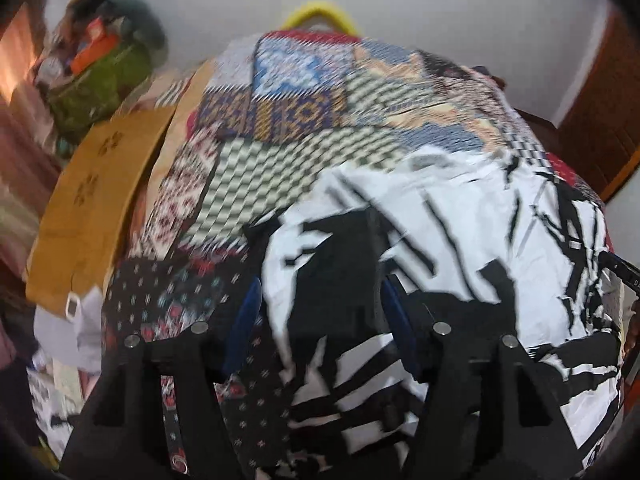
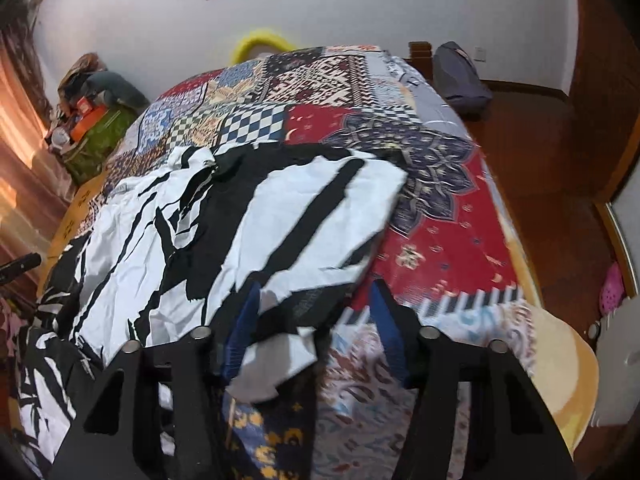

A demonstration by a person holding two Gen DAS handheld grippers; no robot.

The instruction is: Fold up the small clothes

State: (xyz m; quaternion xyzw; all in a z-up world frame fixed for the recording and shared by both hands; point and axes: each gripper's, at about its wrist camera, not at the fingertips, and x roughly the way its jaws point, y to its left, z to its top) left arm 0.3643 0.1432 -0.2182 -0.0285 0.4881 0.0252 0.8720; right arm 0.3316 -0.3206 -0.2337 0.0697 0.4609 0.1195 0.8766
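A black-and-white patterned garment (image 1: 460, 232) lies spread and creased on a patchwork bedspread (image 1: 280, 120). My left gripper (image 1: 320, 312) hangs just over the garment's near edge. Its blue-padded fingers (image 1: 248, 312) stand wide apart, with the cloth between them and not pinched. In the right wrist view the same garment (image 2: 240, 220) covers the left half of the bedspread (image 2: 440, 220). My right gripper (image 2: 314, 320) is at its near right corner. A flap of the cloth lies between the fingers beside the left pad (image 2: 240, 320), and the jaws are not pressed on it.
A yellow hoop (image 2: 260, 42) shows behind the bed's far end. A green box piled with clutter (image 2: 96, 136) stands at the far left, a tan board (image 1: 92, 200) beside the bed. Wooden floor (image 2: 540, 140) with a grey bag (image 2: 460, 76) lies to the right.
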